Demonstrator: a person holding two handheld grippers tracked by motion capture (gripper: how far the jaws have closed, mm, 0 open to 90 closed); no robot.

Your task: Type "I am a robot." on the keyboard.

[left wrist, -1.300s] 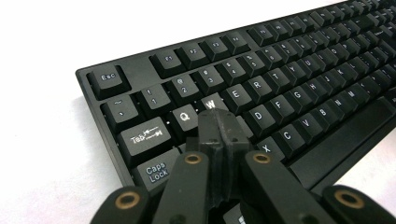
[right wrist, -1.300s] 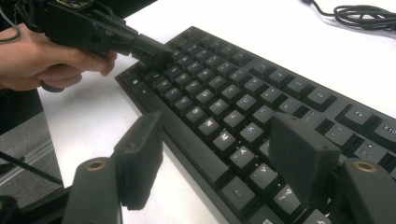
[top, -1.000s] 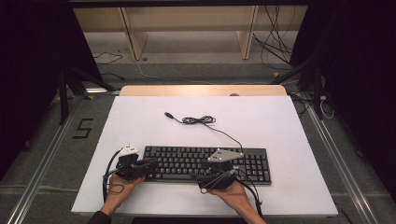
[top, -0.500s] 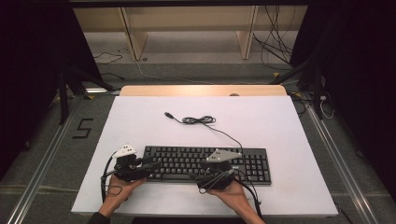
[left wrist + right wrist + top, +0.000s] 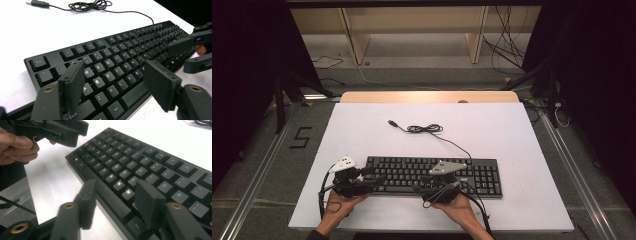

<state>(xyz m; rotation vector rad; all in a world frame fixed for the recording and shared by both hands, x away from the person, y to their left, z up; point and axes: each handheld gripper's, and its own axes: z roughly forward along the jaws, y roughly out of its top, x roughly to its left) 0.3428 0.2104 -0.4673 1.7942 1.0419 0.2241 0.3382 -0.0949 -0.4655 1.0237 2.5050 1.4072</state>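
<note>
High view: my left tongs [image 5: 371, 175] and right tongs [image 5: 424, 181] gape, empty, jaws just moved | keyboard [image 5: 477, 172] stiff, light, slick | grip front edge.

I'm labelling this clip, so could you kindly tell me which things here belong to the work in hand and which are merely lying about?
In the job:
- keyboard
- left claw, jaws apart over the letter keys, just been opening
- right claw, jaws apart at the front edge, just been closing

Lying about:
- keyboard's coiled cord, unplugged
- white table
</note>
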